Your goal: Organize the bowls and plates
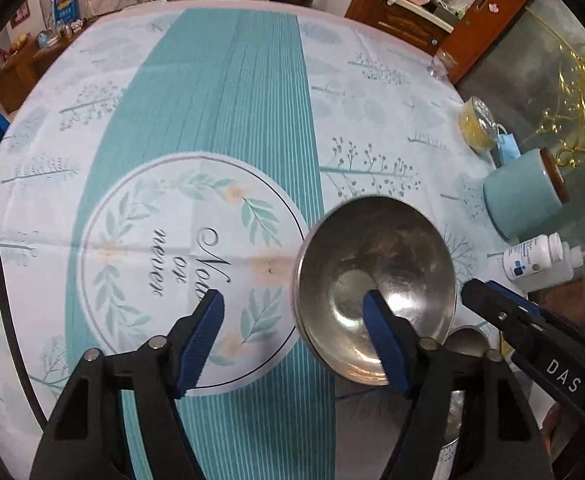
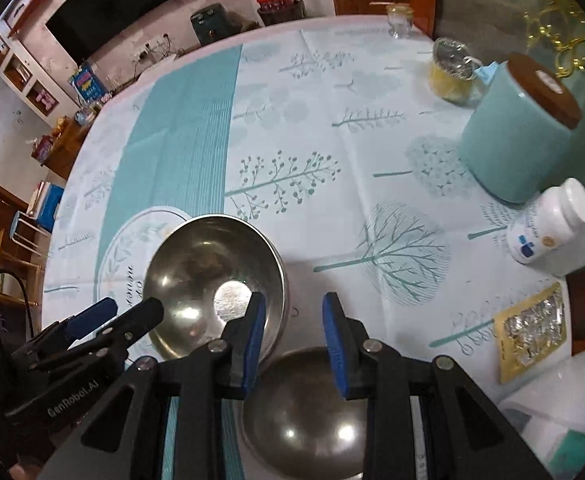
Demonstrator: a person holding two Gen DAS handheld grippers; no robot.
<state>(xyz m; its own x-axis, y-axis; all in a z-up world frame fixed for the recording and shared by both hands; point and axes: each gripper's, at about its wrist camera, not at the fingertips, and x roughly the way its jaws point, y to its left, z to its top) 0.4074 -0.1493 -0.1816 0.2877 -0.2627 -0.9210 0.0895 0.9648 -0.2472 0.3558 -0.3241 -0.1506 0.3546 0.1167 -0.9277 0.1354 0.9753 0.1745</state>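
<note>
A large steel bowl (image 1: 376, 248) stands upright on the teal and white tablecloth (image 1: 220, 112). My left gripper (image 1: 292, 320) is open and straddles its near-left rim. One blue pad (image 1: 380, 332) is inside the bowl and the other (image 1: 206, 328) is outside over the cloth; neither presses on the rim. In the right wrist view the same bowl (image 2: 208, 276) lies left of my right gripper (image 2: 292, 320), whose jaws stand narrowly apart with bare cloth between the tips. A smaller steel bowl (image 2: 304, 416) sits under that gripper, partly hidden by its fingers.
Along the right side of the table stand a teal canister with a wooden lid (image 2: 520, 136), a white pill bottle (image 2: 548, 224), a yellow jar (image 2: 452, 76), a foil blister pack (image 2: 532, 332) and a small glass (image 2: 398, 20). The left gripper (image 2: 132, 308) is close to the right one.
</note>
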